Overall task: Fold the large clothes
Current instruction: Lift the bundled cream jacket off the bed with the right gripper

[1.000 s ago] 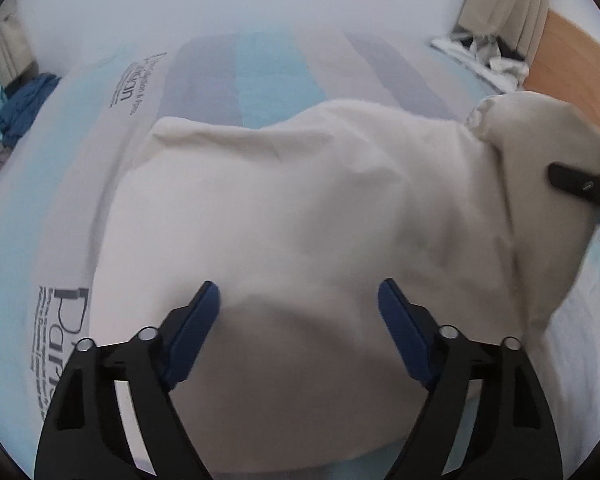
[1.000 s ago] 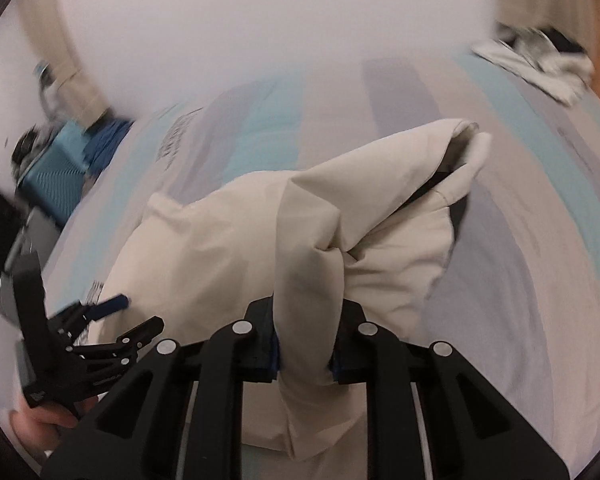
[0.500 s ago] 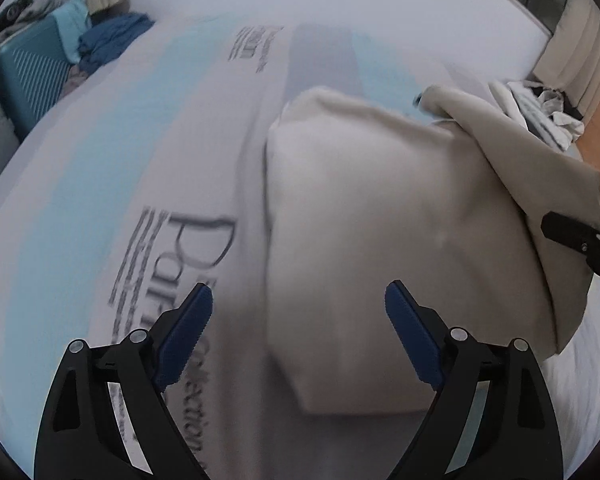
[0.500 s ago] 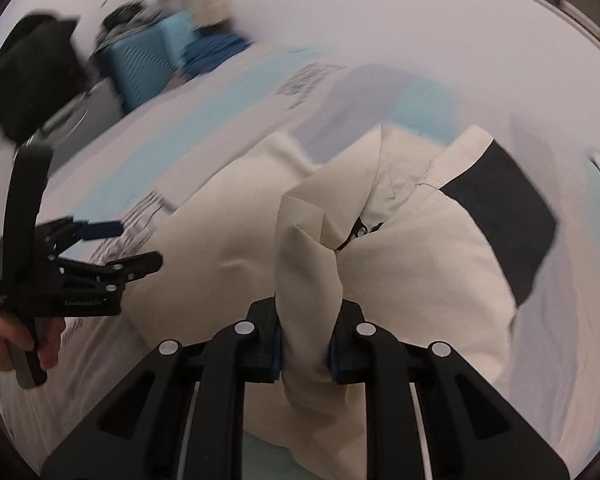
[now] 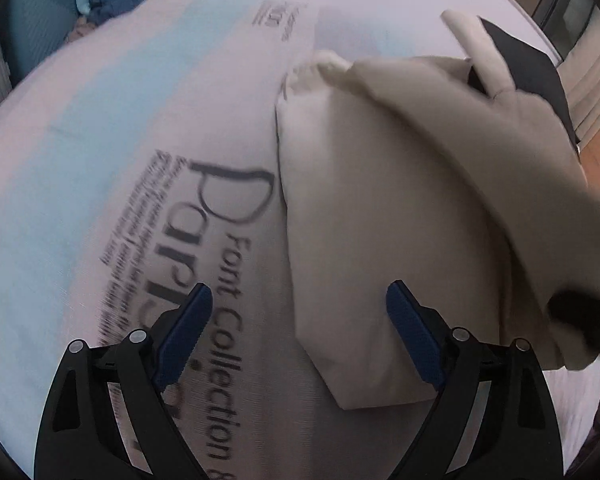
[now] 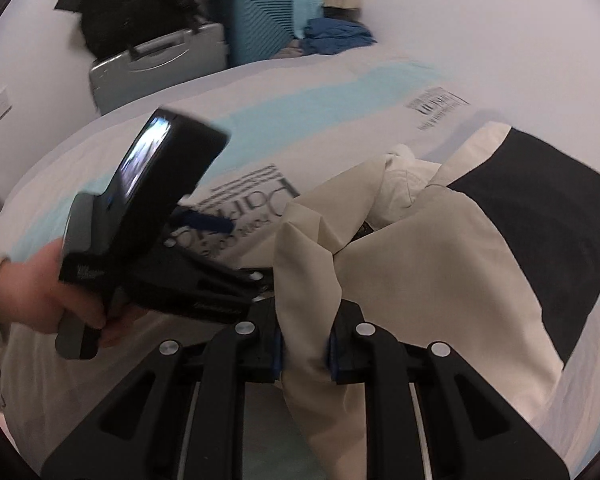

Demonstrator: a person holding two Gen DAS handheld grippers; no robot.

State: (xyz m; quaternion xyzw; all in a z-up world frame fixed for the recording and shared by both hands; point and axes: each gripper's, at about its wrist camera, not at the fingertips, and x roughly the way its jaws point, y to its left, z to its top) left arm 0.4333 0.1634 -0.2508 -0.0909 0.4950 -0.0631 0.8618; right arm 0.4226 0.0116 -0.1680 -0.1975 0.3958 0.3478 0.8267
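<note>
A large beige garment [image 5: 380,208] with a black panel [image 5: 532,68] lies partly folded on the bed [image 5: 112,112]. My left gripper [image 5: 300,328] is open and empty, just above the garment's near left edge. My right gripper [image 6: 304,350] is shut on a bunched fold of the beige garment [image 6: 428,264] and holds it lifted over the folded part. The black panel [image 6: 548,232] shows on its right. The left gripper [image 6: 204,232] and the hand holding it also show in the right wrist view.
The bed cover has pale blue and grey stripes and printed lettering [image 5: 220,216]. Beyond the bed stand a teal suitcase [image 6: 268,20], a grey case [image 6: 156,64], a black bag [image 6: 136,0] and blue clothes [image 6: 336,36]. Curtains and wooden floor [image 5: 596,148] lie right.
Both grippers have swung left. My right gripper has carried the held fold across over the garment. My left gripper has shifted towards the garment's left edge, still open.
</note>
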